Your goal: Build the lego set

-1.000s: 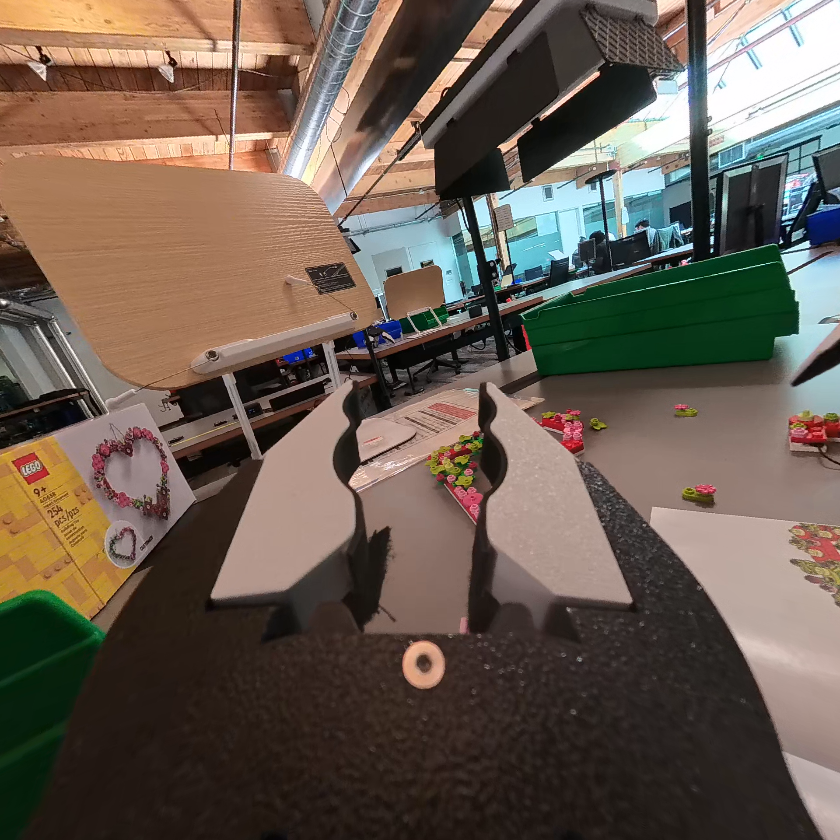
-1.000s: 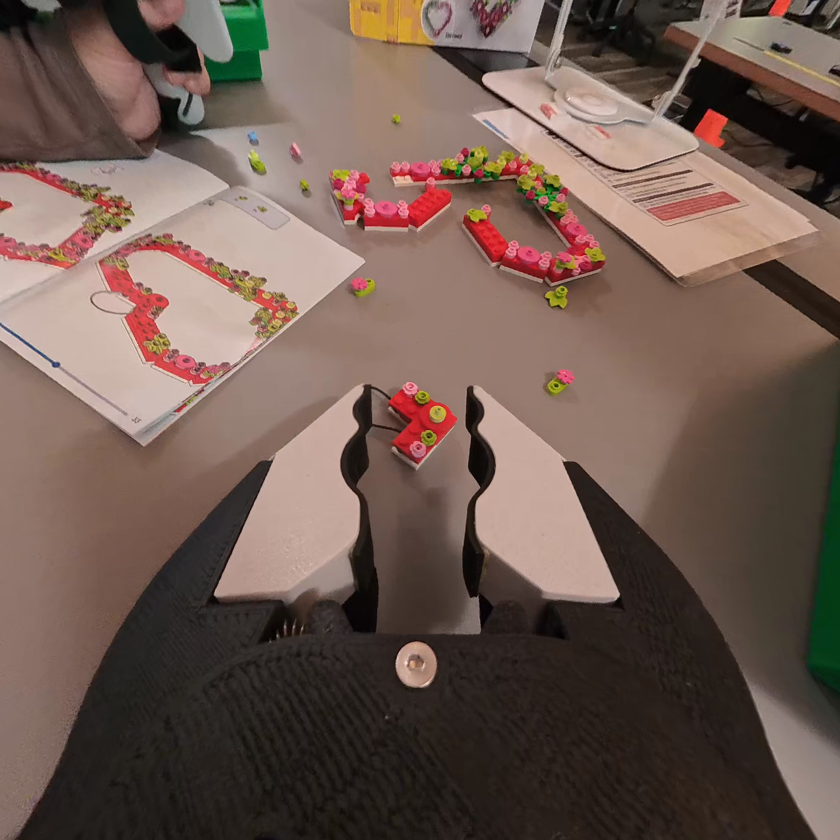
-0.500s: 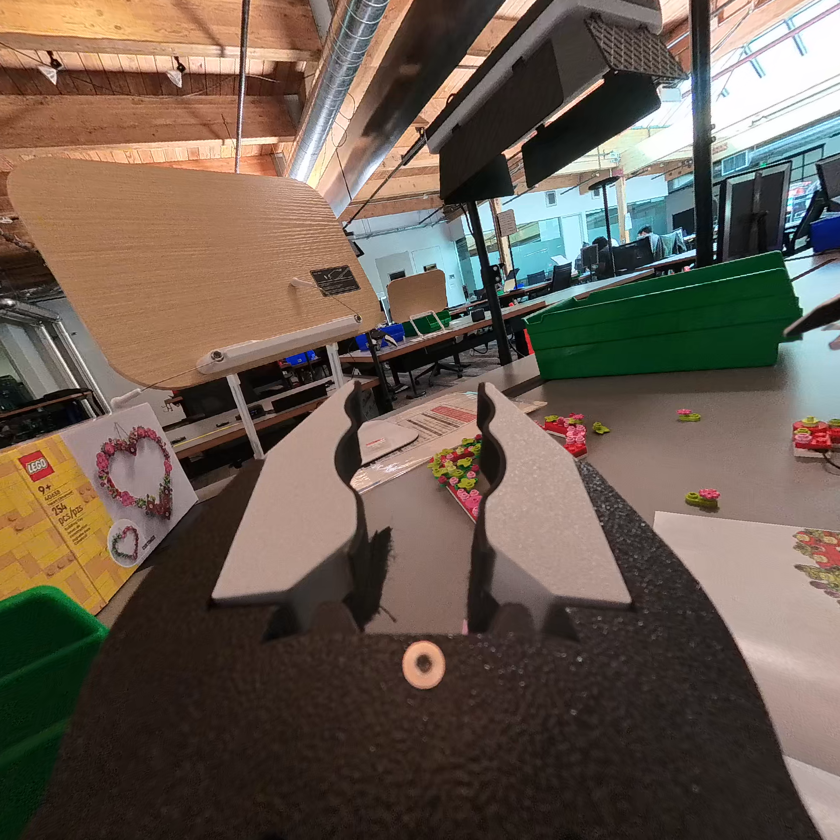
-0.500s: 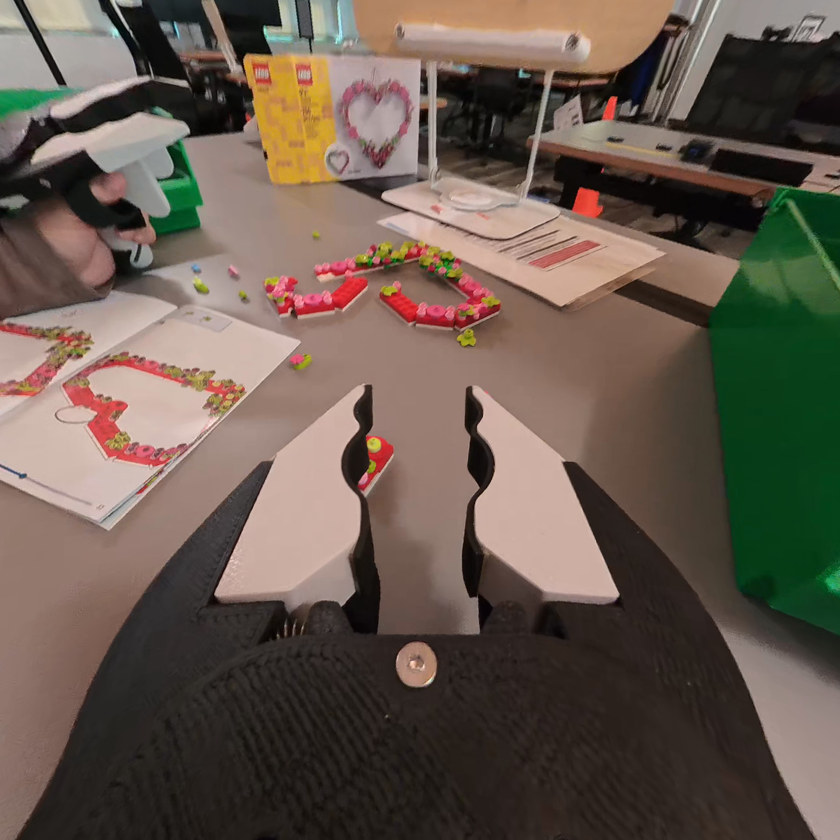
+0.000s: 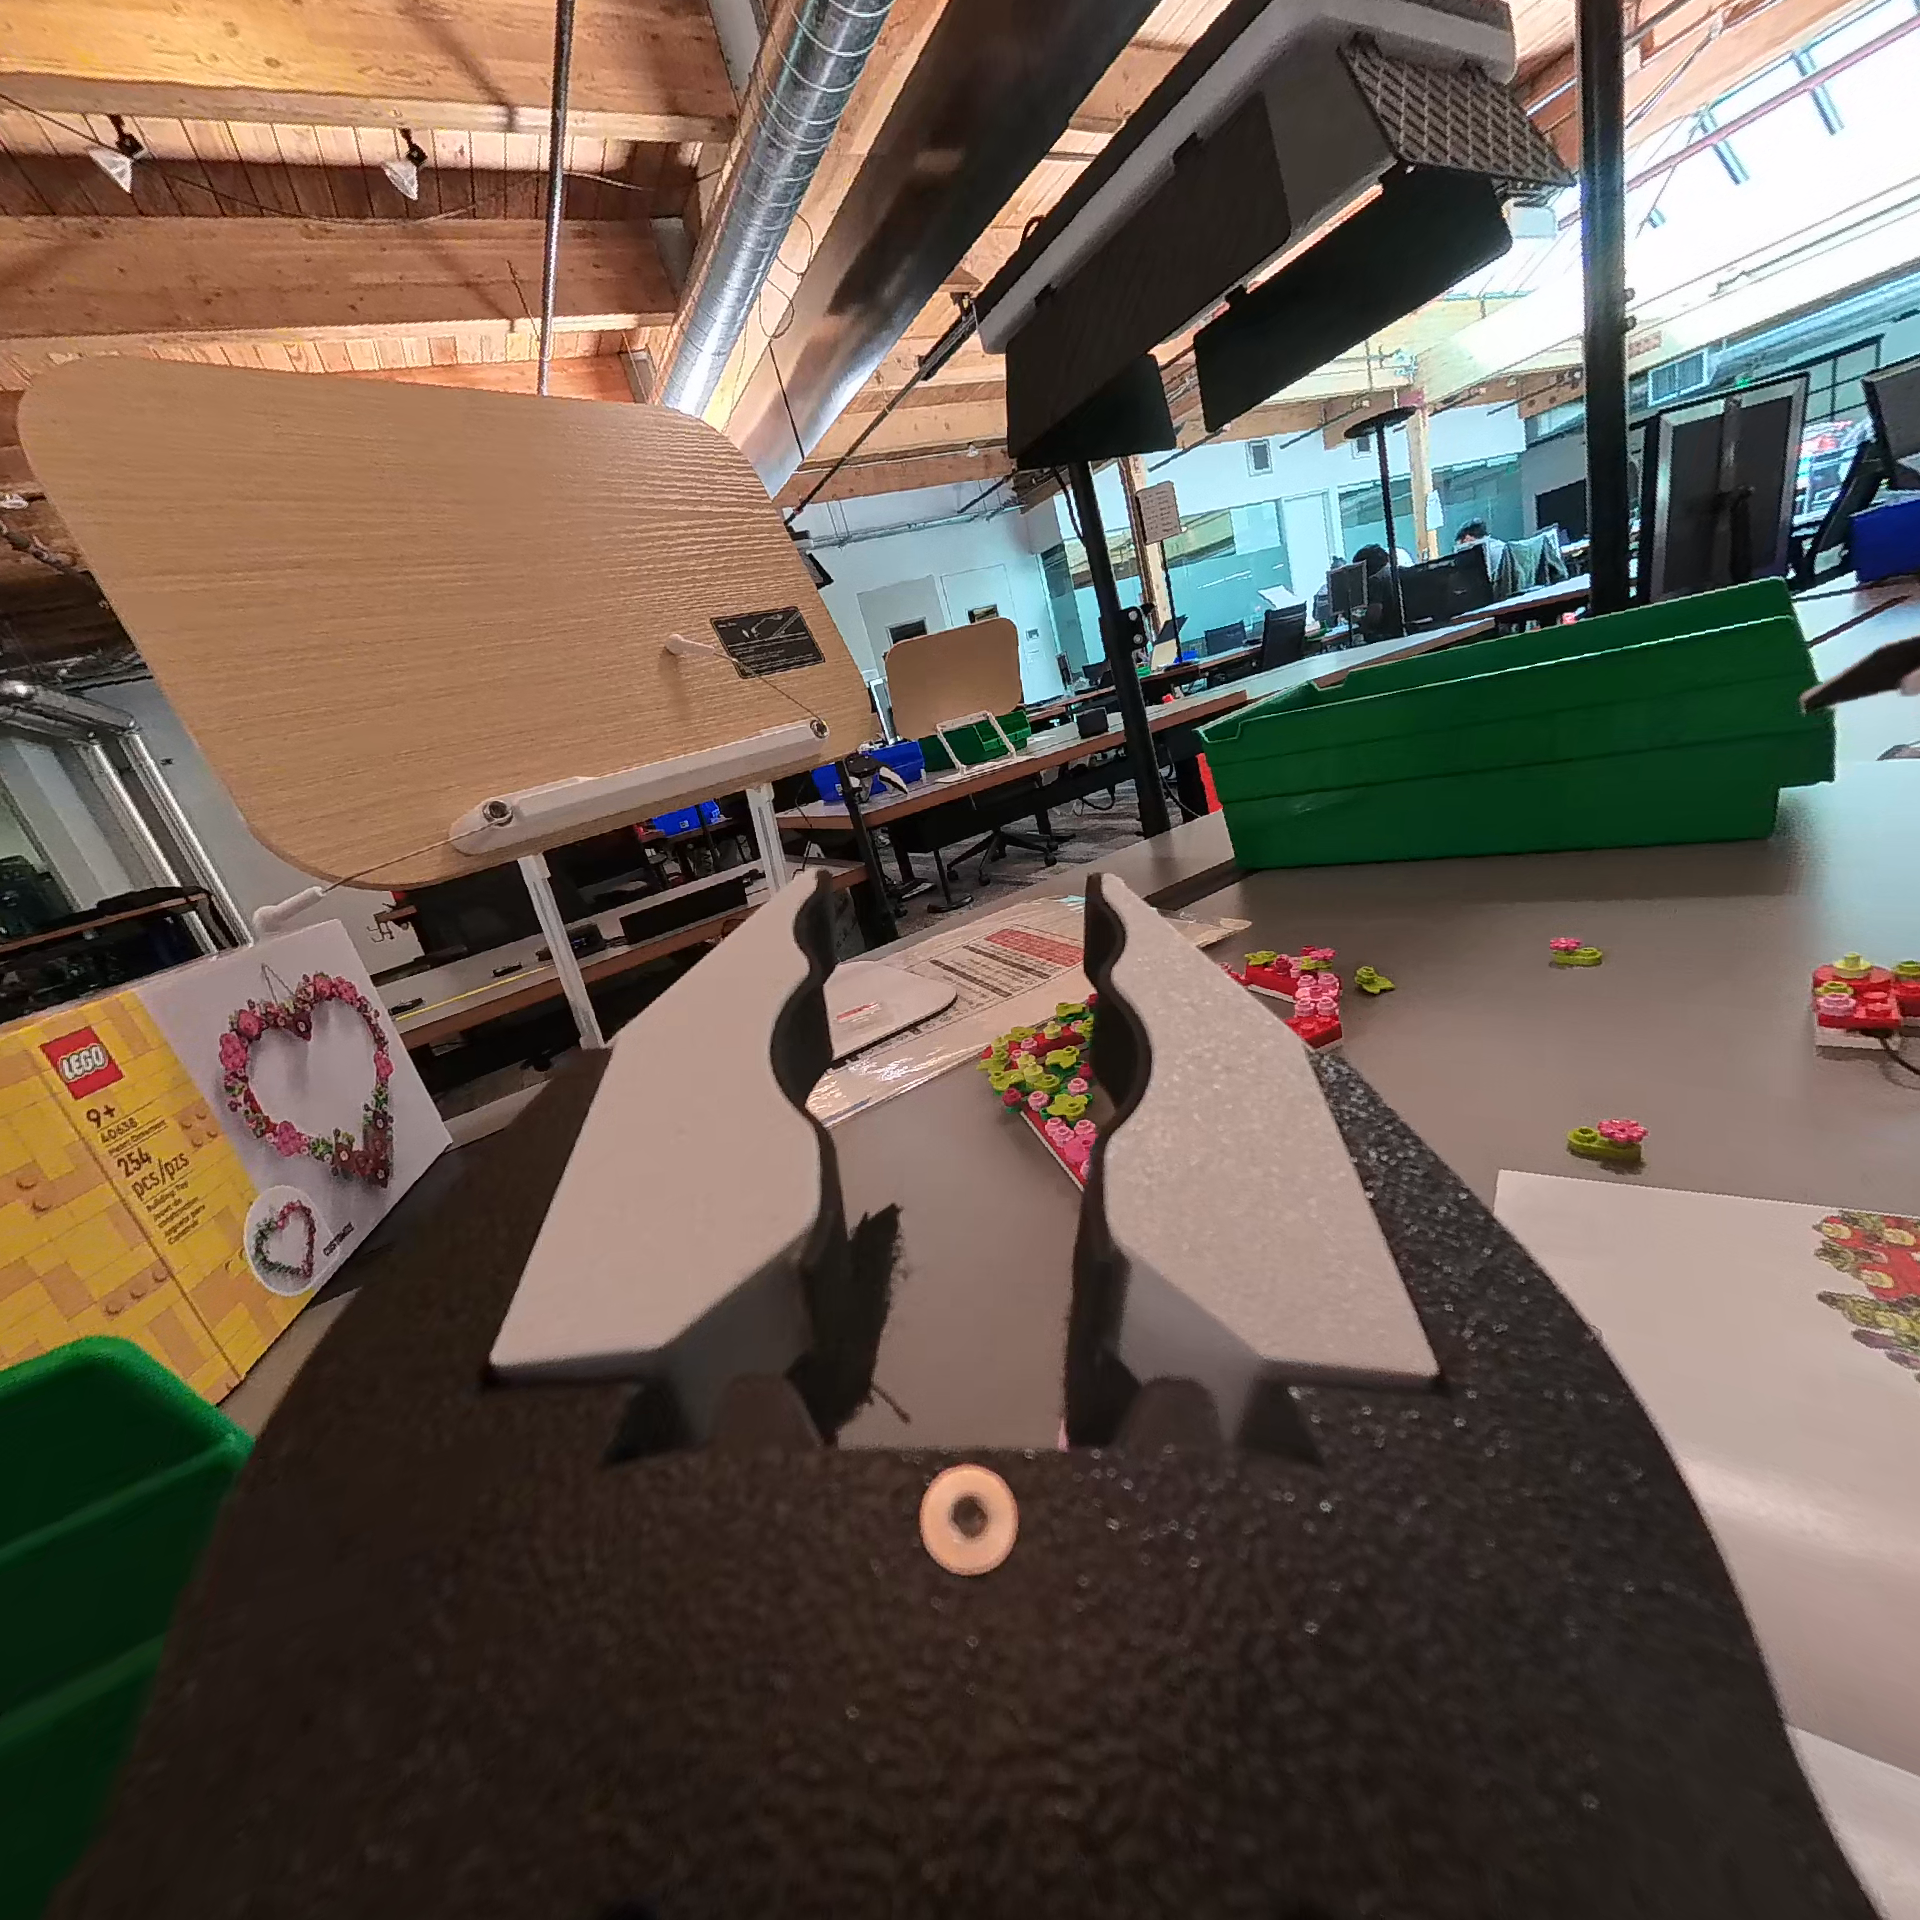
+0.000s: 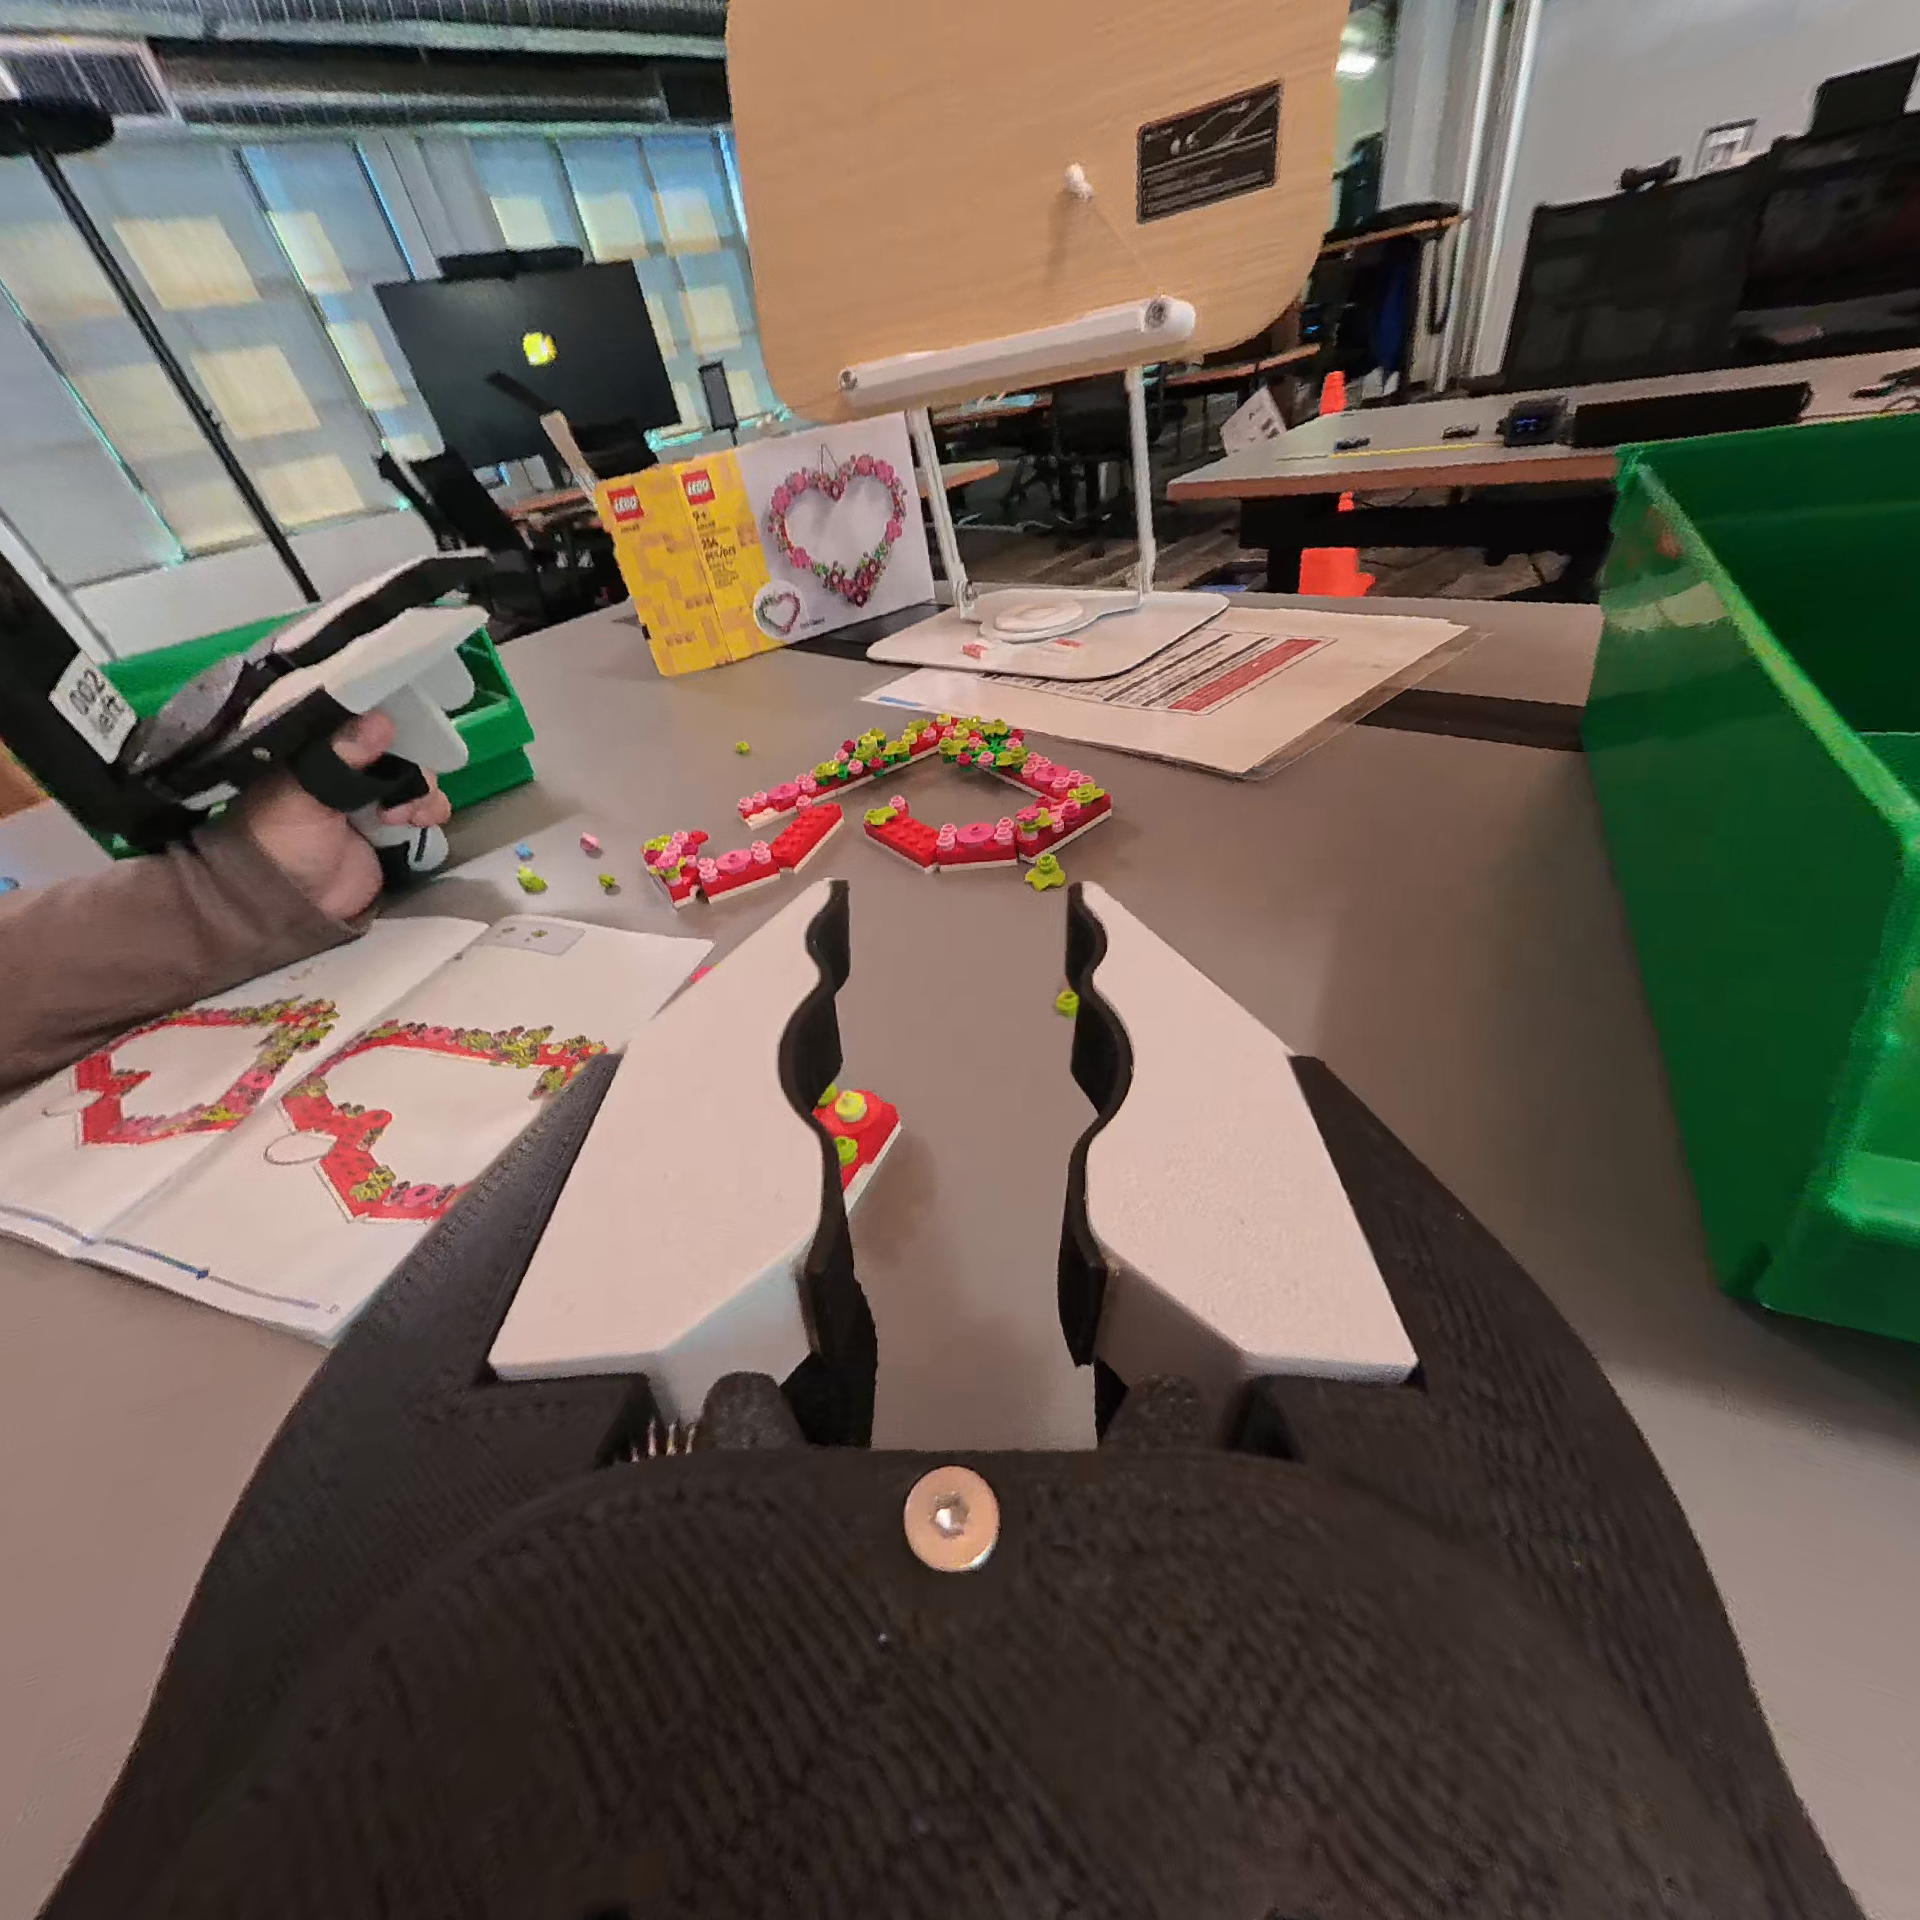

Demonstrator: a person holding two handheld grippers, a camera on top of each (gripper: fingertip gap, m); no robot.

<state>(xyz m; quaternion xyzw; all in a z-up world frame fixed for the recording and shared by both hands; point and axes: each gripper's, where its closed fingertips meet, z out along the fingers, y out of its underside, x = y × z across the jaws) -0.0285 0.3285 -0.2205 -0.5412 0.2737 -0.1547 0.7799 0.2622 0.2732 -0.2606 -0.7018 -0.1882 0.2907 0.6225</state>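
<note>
Item: small red brick cluster [image 6: 860, 1127], lying flat on the grey table [image 6: 1351, 935] and showing partly from behind the left finger of the right claw [image 6: 956, 904]. It is carrying lime and pink studs on a pale base plate. Judged light, rigid and hard-edged; the smooth plastic is likely slipping under a loose pinch, and the small flower studs are probably popping off if squeezed from above. Best hold: across the two long side walls of the red bricks, low down.

Right claw: hanging above the table with its jaws parted and nothing between them.

Left claw [image 5: 956, 904]: tilting up off the table, jaws apart, gripping nothing; a hand [image 6: 312, 842] is holding it at the far left of the right wrist view.

Main heart piece [image 6: 935, 800]: sitting farther back on the table in separate red arcs thick with pink and green flowers, not yet joined.

Loose bits: a lime leaf [image 6: 1044, 873] just beside the arcs, a pink flower on a lime stud [image 5: 1605, 1140].

Paper: open instruction booklet [image 6: 312, 1101], glossy, flat, to the left.

Also: yellow set box [image 6: 727, 551], wooden book stand [image 6: 997, 197], green plastic bin [image 6: 1756, 862].
</note>
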